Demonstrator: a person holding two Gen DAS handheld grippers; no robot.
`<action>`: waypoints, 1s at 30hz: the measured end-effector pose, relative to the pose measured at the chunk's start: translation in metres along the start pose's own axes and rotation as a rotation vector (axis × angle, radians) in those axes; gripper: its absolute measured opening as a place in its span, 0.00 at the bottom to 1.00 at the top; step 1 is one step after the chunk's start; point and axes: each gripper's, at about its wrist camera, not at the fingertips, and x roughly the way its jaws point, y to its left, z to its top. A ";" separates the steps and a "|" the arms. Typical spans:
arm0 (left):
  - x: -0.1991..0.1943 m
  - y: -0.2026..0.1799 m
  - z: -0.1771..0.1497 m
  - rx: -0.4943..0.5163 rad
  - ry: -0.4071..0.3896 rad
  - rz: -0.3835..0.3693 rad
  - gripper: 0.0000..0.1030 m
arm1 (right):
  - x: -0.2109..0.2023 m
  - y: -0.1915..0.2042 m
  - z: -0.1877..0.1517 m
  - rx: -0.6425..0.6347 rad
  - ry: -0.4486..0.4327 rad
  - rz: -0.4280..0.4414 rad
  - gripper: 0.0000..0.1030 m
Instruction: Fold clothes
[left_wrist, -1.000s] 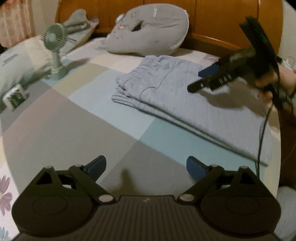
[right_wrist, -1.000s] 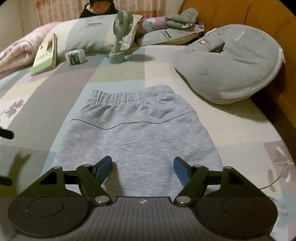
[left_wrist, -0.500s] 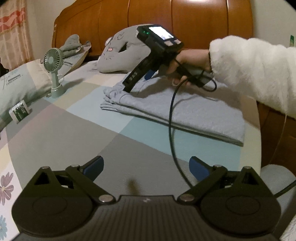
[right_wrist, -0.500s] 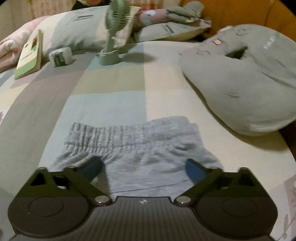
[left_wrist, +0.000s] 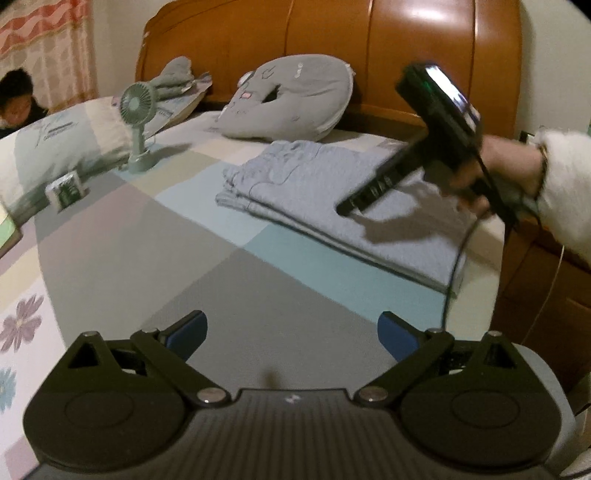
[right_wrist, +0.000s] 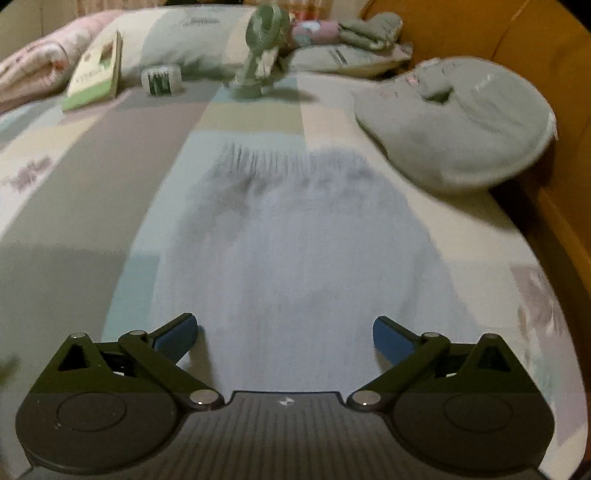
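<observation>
Grey trousers (right_wrist: 295, 258) are laid folded on the bed (right_wrist: 92, 192), beside a grey cushion (right_wrist: 461, 122). The right gripper (right_wrist: 284, 334) is held just above them, jaws wide apart, nothing clamped. The left gripper (left_wrist: 291, 330) is held over bare bedspread, well apart from the trousers, jaws spread and empty.

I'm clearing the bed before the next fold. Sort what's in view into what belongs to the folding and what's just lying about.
Belongs to the job:
- grey trousers, folded lengthwise on the bed
- right gripper, open above them
- left gripper, open over bare bedspread

Just lying about:
- small green fan
- grey cushion
- small white box
- booklet
- pillow
</observation>
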 end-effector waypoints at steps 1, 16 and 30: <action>-0.004 -0.003 -0.002 -0.004 0.006 0.013 0.96 | 0.000 0.002 -0.008 0.016 0.000 0.002 1.00; -0.037 -0.031 -0.012 0.004 0.003 -0.011 0.96 | -0.070 0.017 -0.096 0.285 0.035 -0.061 1.00; -0.050 -0.032 -0.003 -0.069 0.001 0.027 0.96 | -0.145 0.062 -0.111 0.387 -0.011 -0.128 1.00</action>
